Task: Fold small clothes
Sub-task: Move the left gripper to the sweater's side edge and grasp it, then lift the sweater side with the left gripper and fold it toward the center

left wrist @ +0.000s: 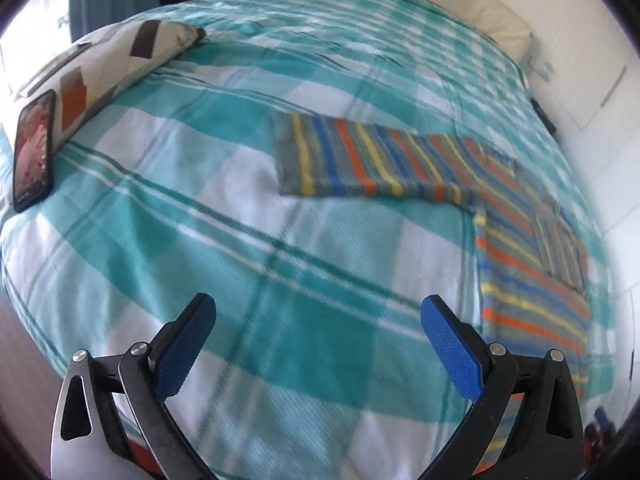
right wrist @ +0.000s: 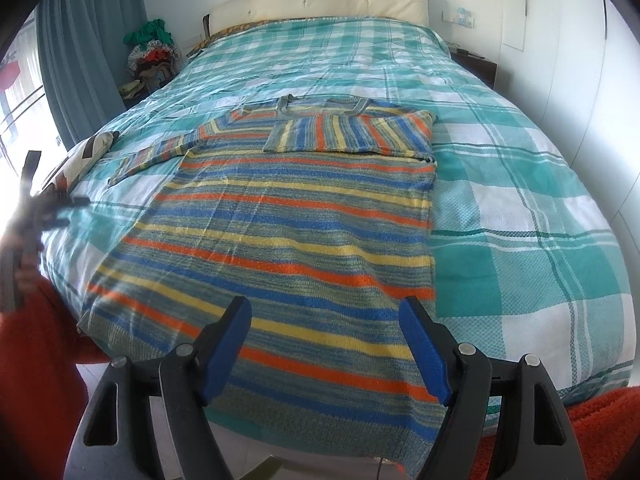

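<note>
You stand at the foot of a big bed (right wrist: 520, 208) w/ a teal-and-white check cover. A cream headboard (right wrist: 320, 2) is at the far end, and blue-grey curtains (right wrist: 88, 52) hang at the left side.

The striped sweater (right wrist: 280, 232) lies flat on the cover, a bit left of the middle, neck toward the headboard and hem at the foot edge, just in front of you. Stripes are blue, orange, yellow and grey-green. Its right sleeve is folded across the chest, approx. below the collar. Its left sleeve (left wrist: 360, 160) lies stretched out to the side, flat on the cover.

A patterned pillow (left wrist: 120, 60) lies near the left edge of the bed, and a phone (left wrist: 34, 148) w/ a lit screen lies just beside it on the cover.

Your right gripper (right wrist: 326, 344) hovers above the hem; its fingers stand wide apart and hold nothing. Your left gripper (left wrist: 318, 344) is over bare cover, left of the sweater body; the fingers are wide open too, nothing between them, and the view is a bit blurred. In the right view you see it as a blur at the left edge, next to your red fluffy sleeve (right wrist: 36, 360).
</note>
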`<action>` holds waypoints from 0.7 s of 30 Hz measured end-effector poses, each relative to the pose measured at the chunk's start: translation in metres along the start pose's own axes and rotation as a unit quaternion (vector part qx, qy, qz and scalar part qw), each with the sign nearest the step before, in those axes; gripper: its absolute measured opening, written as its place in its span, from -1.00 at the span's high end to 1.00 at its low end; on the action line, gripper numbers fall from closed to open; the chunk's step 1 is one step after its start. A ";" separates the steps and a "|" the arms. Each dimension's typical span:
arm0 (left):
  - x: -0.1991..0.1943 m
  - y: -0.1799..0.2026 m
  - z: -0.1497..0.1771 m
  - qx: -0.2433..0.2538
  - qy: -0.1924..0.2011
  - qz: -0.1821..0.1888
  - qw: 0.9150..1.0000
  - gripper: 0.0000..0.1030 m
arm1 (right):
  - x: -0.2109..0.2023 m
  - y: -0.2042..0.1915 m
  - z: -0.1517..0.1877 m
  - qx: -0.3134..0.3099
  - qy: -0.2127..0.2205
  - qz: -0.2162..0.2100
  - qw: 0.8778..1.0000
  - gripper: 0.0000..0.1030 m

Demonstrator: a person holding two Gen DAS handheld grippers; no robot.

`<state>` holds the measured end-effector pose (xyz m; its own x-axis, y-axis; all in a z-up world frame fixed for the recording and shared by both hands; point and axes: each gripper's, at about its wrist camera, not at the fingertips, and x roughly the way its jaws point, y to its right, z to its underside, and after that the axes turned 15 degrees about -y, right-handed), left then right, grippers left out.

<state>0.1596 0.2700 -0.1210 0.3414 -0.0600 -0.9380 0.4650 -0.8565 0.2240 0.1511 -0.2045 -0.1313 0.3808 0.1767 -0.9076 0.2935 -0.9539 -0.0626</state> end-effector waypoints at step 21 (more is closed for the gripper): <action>0.073 0.036 -0.150 -0.006 -0.050 -0.036 0.998 0.97 | 0.014 -0.008 0.001 -0.016 -0.021 0.004 1.000 -0.47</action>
<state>0.3236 0.3113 -0.1414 0.2237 -0.0499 -0.9734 0.4951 -0.8544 0.1576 0.1533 -0.1950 -0.1437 0.3460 0.1573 -0.9250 0.3193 -0.9467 -0.0416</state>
